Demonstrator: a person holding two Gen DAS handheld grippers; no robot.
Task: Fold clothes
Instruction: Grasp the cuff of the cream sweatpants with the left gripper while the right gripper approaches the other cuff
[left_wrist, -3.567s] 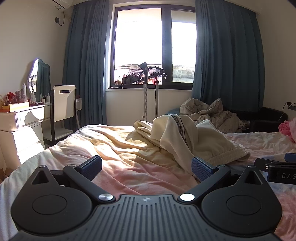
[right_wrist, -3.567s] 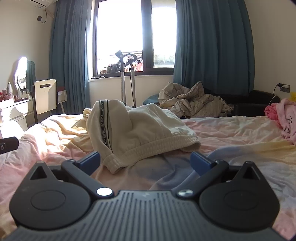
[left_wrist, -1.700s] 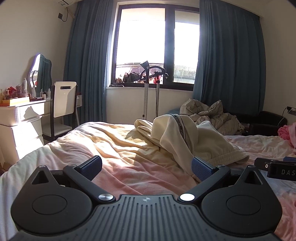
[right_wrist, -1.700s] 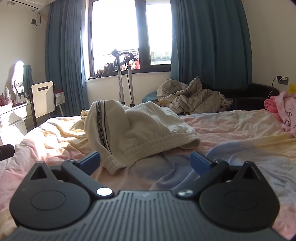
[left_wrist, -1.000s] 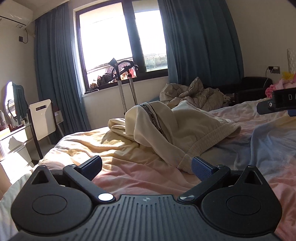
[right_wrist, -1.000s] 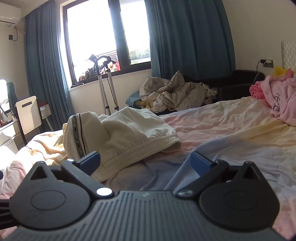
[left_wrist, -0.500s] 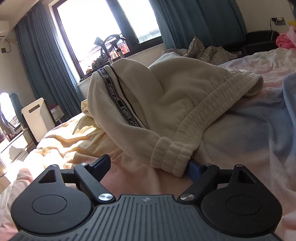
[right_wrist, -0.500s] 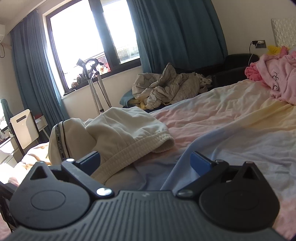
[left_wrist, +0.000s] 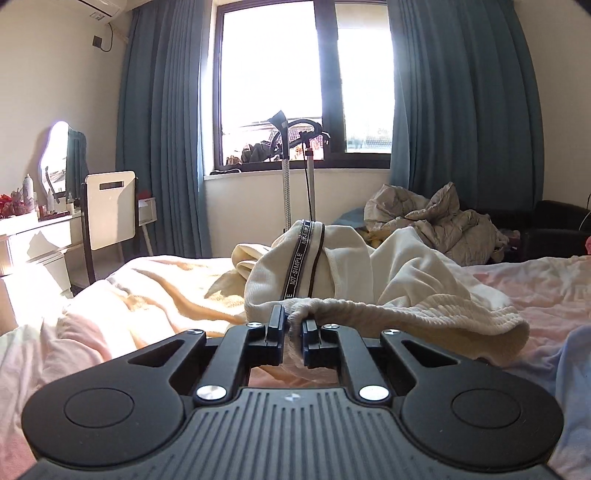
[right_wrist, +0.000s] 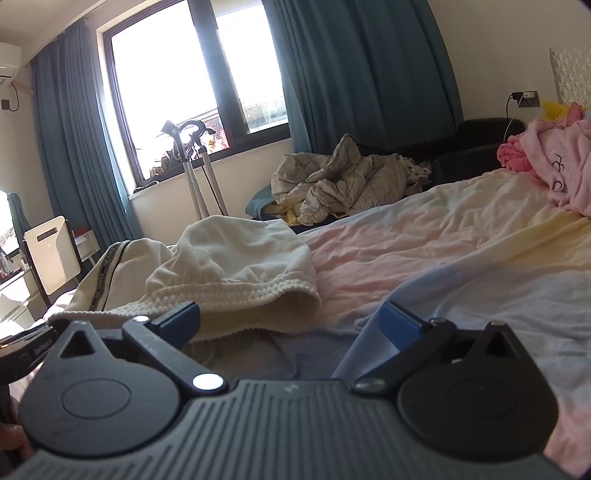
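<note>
A cream pair of sweatpants with a black lettered side stripe lies bunched on the bed. My left gripper is shut on its ribbed waistband, a fold of cream cloth pinched between the pads. In the right wrist view the same sweatpants lie ahead and to the left. My right gripper stands open low over the sheet. Its left fingertip is beside the waistband's open end, and nothing is gripped. The left gripper's body shows at the far left edge of the right wrist view.
The bed sheet is rumpled, pink, yellow and pale blue. Pink clothes are heaped at the right. A grey quilt lies on a dark sofa beyond the bed. A white dresser and chair stand at the left, a steamer stand by the window.
My left gripper's jaws have closed from wide open onto the waistband, and it has drawn back with the cloth. The right gripper has barely moved in the last half second.
</note>
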